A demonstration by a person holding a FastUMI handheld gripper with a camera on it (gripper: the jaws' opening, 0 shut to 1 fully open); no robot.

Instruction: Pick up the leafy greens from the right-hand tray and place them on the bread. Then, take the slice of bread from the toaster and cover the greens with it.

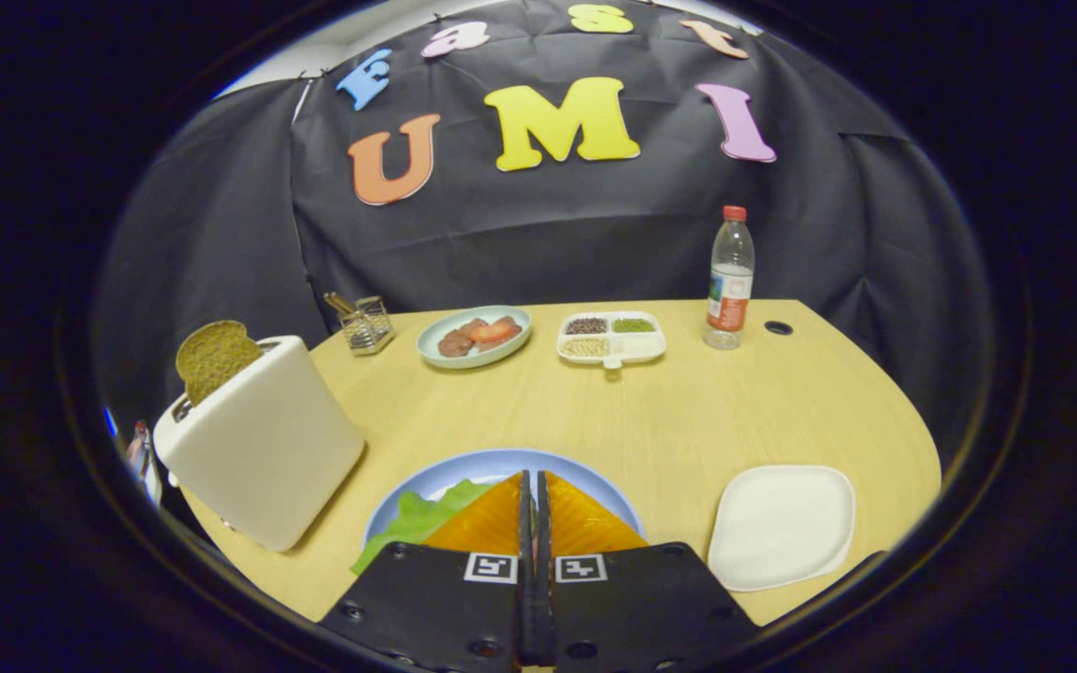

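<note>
My gripper (534, 481) is shut, its fingers pressed together with nothing visible between them. It hovers over a light blue plate (464, 467) just below the fingers. Leafy greens (417, 519) lie on that plate, sticking out to the left from under the fingers. Whatever is beneath the greens is hidden. A white toaster (258, 449) stands to the left of the plate, with a brown slice of bread (216, 355) poking up from its slot. To the right of the plate sits a bare white square tray (782, 525).
At the back of the wooden table (688, 411) are a pale plate with meat slices (475, 336), a divided white dish of grains (610, 336), a small wire holder (366, 324) and a plastic bottle with a red cap (730, 280). A cable hole (779, 328) lies beside the bottle.
</note>
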